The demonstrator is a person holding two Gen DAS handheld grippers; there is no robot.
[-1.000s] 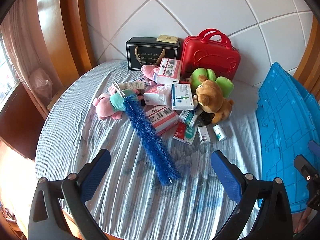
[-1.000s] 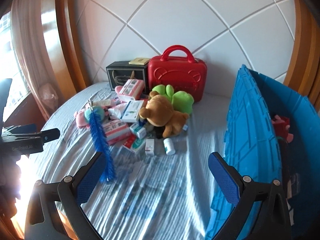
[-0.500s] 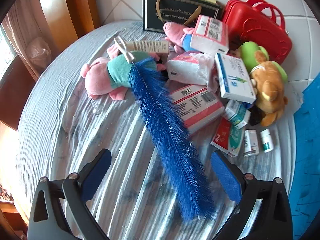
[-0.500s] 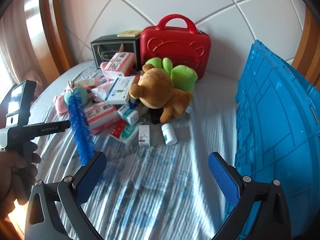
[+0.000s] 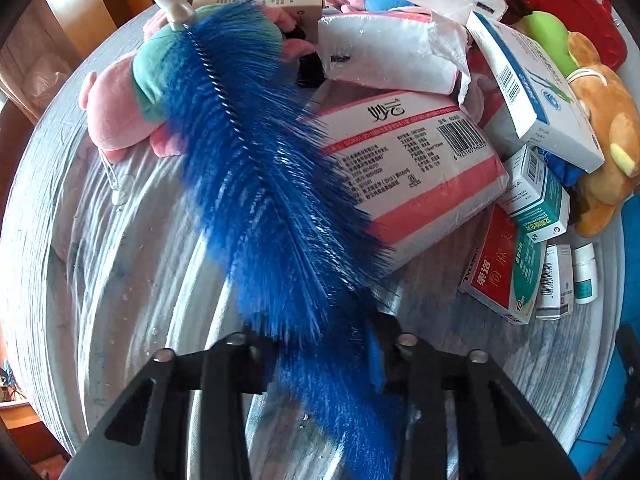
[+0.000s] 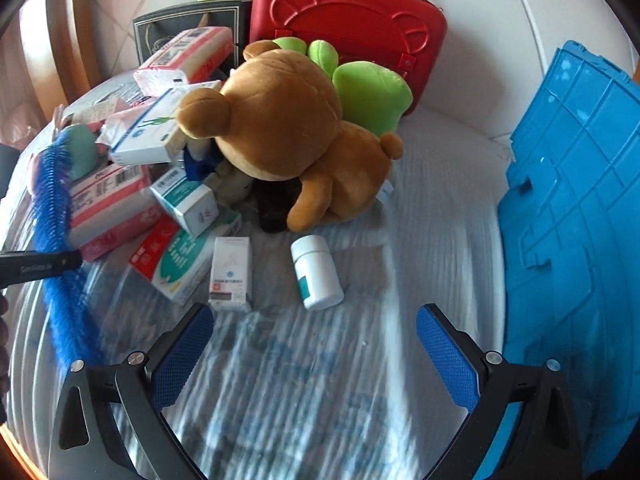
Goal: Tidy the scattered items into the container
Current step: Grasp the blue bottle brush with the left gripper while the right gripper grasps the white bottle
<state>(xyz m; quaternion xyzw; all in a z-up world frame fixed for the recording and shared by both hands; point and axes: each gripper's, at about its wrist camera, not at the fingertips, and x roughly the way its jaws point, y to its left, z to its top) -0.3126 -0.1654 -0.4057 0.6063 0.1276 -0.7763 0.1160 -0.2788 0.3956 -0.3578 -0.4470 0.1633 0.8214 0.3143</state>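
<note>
Brush [image 5: 260, 168]: long, blue bristles, twisted wire core, pale handle tip at the far end. It lies diagonally on the striped sheet [image 5: 120, 264], its far end across the pink plush [image 5: 116, 112], its middle over the edge of the pink-white pack [image 5: 416, 168]. Left gripper [image 5: 320, 354] is closed on the brush near the bristle end; bristles bulge out on both sides of the fingers. In the right view the brush [image 6: 52, 200] runs along the left edge of the heap.

Right gripper [image 6: 316, 348] is open wide, holding nothing, low over the sheet. White bottle [image 6: 317, 272] on its side and small white box [image 6: 231, 274] lie just beyond the fingertips. Brown bear [image 6: 296, 136] sits behind them atop the heap; green plush [image 6: 368, 92] and red case [image 6: 352, 16] farther back.

Blue crate [image 6: 576, 200] stands at the right, apart from the heap.
</note>
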